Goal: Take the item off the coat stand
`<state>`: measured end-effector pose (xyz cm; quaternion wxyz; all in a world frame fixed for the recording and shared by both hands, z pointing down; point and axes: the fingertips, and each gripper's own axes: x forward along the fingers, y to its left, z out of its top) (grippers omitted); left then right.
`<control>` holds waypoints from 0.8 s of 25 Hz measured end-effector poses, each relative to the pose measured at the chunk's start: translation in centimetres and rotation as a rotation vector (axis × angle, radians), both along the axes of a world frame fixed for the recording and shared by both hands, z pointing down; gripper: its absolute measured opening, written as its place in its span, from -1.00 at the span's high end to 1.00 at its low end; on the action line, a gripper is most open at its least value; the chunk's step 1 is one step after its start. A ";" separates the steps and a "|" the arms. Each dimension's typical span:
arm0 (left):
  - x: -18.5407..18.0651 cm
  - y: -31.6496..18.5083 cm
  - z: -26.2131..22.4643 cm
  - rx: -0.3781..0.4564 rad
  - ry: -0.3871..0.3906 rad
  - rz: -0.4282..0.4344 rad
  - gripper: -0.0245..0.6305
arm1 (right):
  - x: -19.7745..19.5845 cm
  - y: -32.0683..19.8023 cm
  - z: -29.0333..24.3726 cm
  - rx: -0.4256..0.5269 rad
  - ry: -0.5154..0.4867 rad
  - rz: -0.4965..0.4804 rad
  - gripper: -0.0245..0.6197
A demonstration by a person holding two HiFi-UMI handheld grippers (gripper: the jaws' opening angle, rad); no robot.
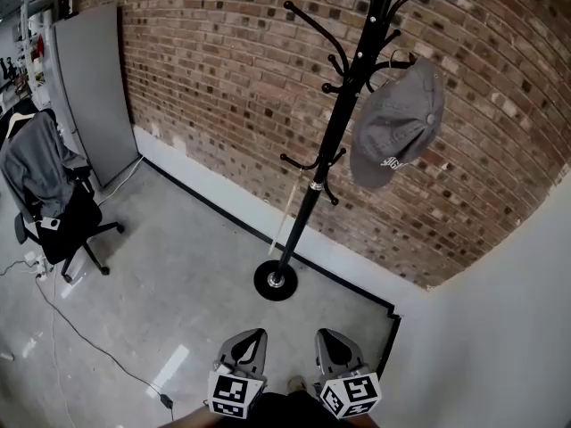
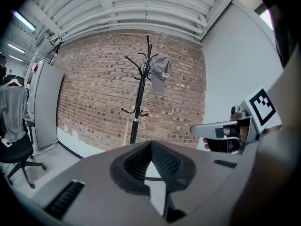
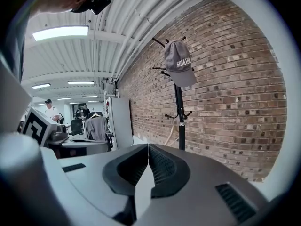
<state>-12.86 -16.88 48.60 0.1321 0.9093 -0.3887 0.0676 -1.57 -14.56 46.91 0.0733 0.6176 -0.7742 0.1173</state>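
Indoor light is even and fairly bright. The ceiling strip light is blown out white in the right gripper view. A pale glare patch sits on the glossy floor in the head view. Shadows are soft, with possibly a faint one behind the cap on the brick wall. Fisheye is strong: brick courses bow, and both gripper views have black vignette corners. The left gripper and right gripper bodies are close up and slightly out of focus.

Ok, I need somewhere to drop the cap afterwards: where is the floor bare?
Bare floor lies between the office chair and the coat stand base. Crowded: a cable trails lower left, and the wall corner right of the stand is narrow.
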 end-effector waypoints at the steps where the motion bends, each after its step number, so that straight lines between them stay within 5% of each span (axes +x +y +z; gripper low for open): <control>1: 0.2 -0.1 0.1 -0.001 -0.003 -0.002 0.82 | 0.3 -0.4 0.1 0.003 -0.008 0.000 0.88; 11: 6.2 -4.6 -0.8 0.023 -0.036 -0.116 0.82 | 7.4 -6.9 -1.3 0.063 -0.107 -0.097 0.88; 20: 15.1 -10.5 -4.4 0.092 -0.036 -0.198 0.82 | 14.2 -14.6 -6.3 0.207 -0.248 -0.355 0.87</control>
